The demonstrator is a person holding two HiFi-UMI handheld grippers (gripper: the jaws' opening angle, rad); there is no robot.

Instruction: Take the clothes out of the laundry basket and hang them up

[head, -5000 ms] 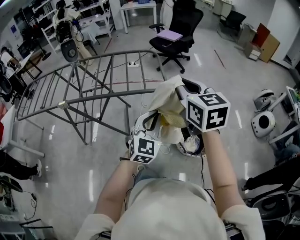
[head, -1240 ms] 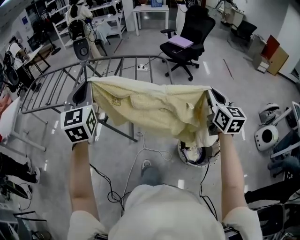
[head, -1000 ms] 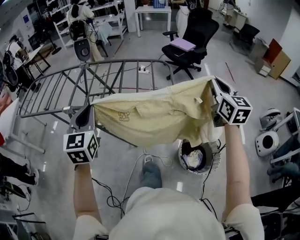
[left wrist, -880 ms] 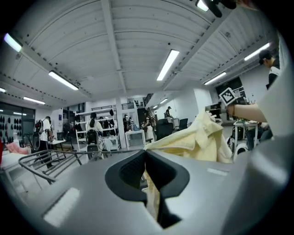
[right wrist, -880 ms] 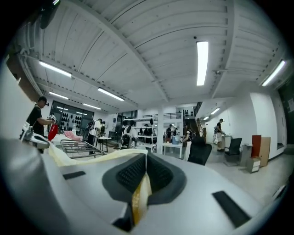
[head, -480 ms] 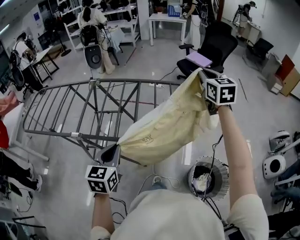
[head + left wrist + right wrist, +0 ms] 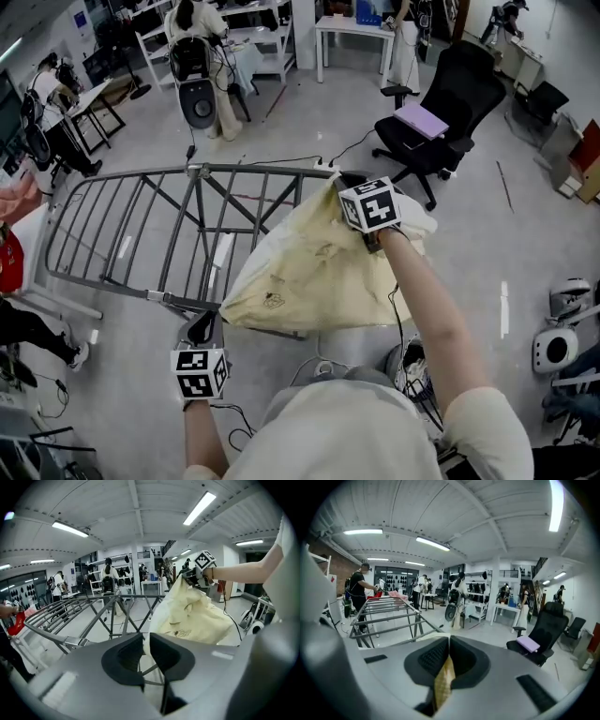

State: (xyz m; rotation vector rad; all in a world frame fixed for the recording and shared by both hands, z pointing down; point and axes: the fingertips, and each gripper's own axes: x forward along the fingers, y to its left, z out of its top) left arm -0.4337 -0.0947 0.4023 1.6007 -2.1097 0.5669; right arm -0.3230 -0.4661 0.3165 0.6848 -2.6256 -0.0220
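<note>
Left gripper (image 7: 202, 327) pinches the yellow garment's (image 7: 319, 272) near corner; right gripper (image 7: 345, 181) clamps its far edge (cloth stretched between them, over the drying rack (image 7: 199, 172)).

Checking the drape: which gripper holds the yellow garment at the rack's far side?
The right gripper, at the drying rack's far rail; the left gripper grips the garment's near corner.
</note>
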